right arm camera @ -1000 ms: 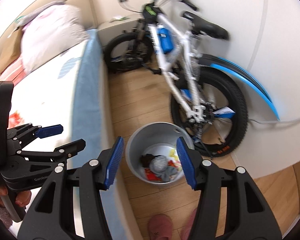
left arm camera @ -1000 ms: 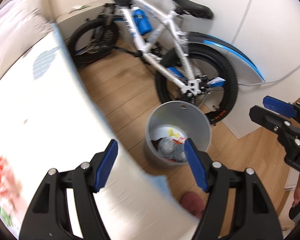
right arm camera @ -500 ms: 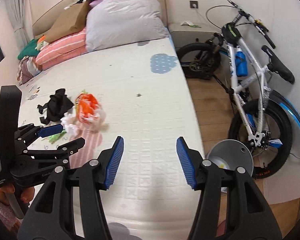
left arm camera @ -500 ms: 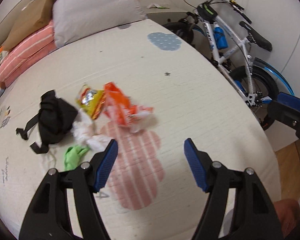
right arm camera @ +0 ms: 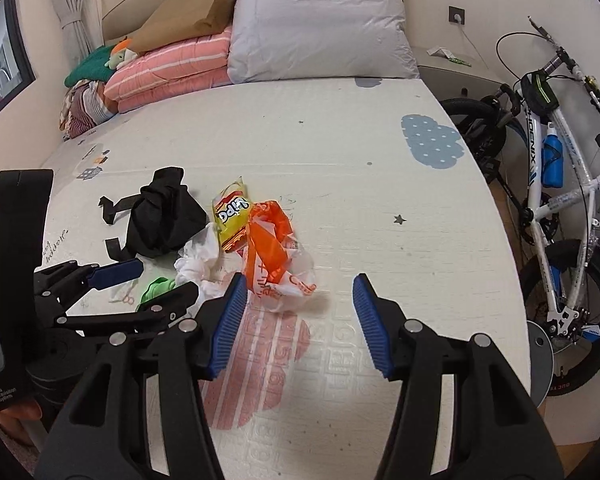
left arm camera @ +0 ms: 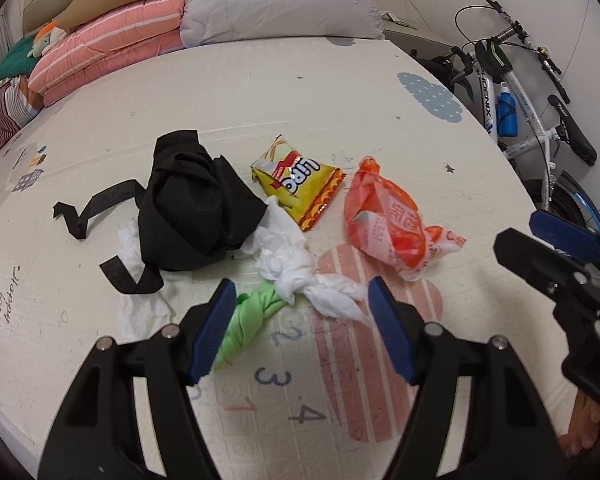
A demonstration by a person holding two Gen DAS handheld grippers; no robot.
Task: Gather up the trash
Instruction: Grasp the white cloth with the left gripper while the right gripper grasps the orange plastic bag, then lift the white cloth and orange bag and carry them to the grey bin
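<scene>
Trash lies on the bed mat (left arm camera: 340, 92): a black bag with straps (left arm camera: 196, 216), a yellow snack packet (left arm camera: 298, 182), an orange-and-white plastic bag (left arm camera: 388, 224), crumpled white tissue (left arm camera: 296, 268) and a green scrap (left arm camera: 252, 316). My left gripper (left arm camera: 302, 328) is open and empty just above the tissue and green scrap. My right gripper (right arm camera: 298, 320) is open and empty, just in front of the orange bag (right arm camera: 276, 256). The grey trash bin's rim (right arm camera: 540, 360) shows at the bed's right edge.
Pink folded bedding (left arm camera: 112, 48) and a grey pillow (left arm camera: 280, 0) are stacked at the far end of the bed. A white bicycle (right arm camera: 556, 168) stands on the floor to the right, past the mat's edge.
Both grippers swung from the bin beside the bed to the trash pile on the mat and moved closer to it. Both stayed open and empty.
</scene>
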